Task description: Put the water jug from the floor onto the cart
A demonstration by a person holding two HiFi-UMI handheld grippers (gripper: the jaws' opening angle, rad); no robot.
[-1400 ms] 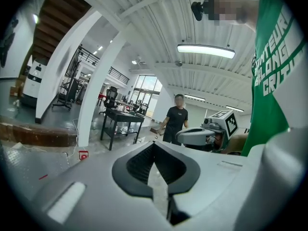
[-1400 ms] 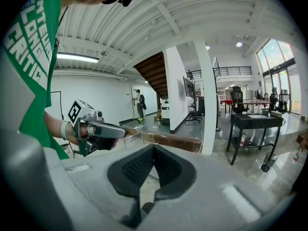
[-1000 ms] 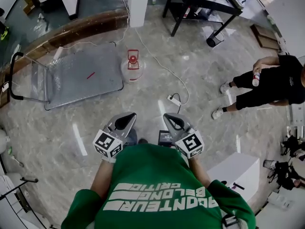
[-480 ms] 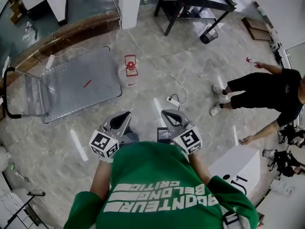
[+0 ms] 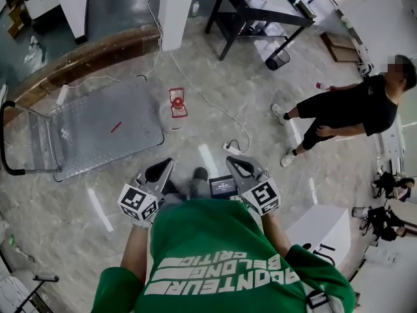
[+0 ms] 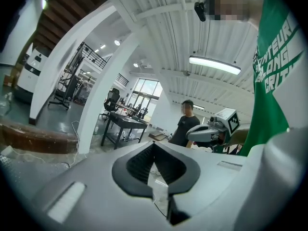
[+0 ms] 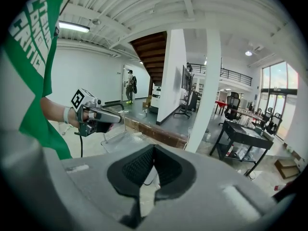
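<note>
The water jug [image 5: 174, 107], clear with a red cap and handle, stands on the floor just off the right edge of the grey platform cart [image 5: 98, 132]. The cart's black handle [image 5: 5, 139] is at its left end. My left gripper [image 5: 164, 167] and right gripper [image 5: 234, 164] are held in front of my chest, short of the jug and side by side. Both are shut with nothing between the jaws. The left gripper view shows its shut pads [image 6: 144, 165] and the right gripper [image 6: 211, 131]. The right gripper view shows the left gripper [image 7: 103, 115] over the cart [image 7: 120, 139].
A person in black [image 5: 339, 113] stands at the right. A white cable and power strip [image 5: 232, 147] lie on the floor between me and the jug. A white pillar [image 5: 176, 5], a black table [image 5: 257, 8] and a wooden kerb [image 5: 85, 54] lie beyond. A white box [image 5: 322, 230] sits at my right.
The jug and cart have slid lower in the head view, nearer to me, as I walk forward. Both grippers stay shut and empty. The person in black has straightened up.
</note>
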